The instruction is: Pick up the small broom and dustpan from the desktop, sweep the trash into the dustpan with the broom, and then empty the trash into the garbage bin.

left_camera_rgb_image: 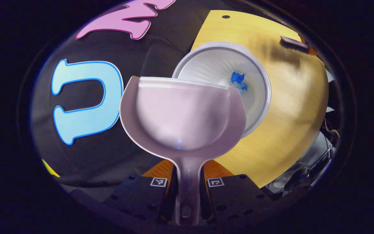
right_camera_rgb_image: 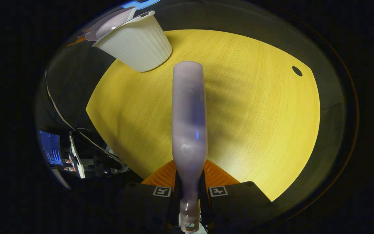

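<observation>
While one dustpan (left_camera_rgb_image: 182, 113) tips, one bin (left_camera_rgb_image: 226, 78) holds two blue scraps (left_camera_rgb_image: 238, 78).

No readable text, label, brand or number anywhere.

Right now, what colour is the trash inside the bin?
Blue; the trash lies in the white bin, clearest in the left gripper view.

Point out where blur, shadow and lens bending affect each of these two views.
Left gripper view: the dustpan close to the lens is soft, the garbage bin behind it sharper, and a smeared shadow crosses the table. Right gripper view: the broom is hazy and casts streaked shadows on the wood; the fisheye bows the table's edge.
</observation>
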`<action>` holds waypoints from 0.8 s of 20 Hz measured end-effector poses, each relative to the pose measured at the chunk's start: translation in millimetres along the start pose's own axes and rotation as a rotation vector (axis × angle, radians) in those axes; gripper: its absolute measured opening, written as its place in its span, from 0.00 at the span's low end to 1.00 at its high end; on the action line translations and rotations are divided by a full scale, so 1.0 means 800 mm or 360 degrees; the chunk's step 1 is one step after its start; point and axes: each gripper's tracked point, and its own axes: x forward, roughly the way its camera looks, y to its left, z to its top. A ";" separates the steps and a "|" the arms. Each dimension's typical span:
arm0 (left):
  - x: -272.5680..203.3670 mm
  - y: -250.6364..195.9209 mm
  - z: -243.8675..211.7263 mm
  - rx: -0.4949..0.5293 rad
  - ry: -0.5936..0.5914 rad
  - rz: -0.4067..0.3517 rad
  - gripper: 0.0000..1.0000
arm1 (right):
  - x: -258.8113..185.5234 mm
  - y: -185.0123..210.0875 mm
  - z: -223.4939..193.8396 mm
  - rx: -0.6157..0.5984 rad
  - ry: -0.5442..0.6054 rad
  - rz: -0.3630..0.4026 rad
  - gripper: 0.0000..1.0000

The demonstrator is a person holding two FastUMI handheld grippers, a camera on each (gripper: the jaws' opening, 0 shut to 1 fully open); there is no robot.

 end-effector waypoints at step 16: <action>-0.041 -0.308 0.231 -0.1237 -0.0866 -0.0804 0.28 | 0.026 0.003 -0.011 0.0362 -0.0150 -0.0164 0.28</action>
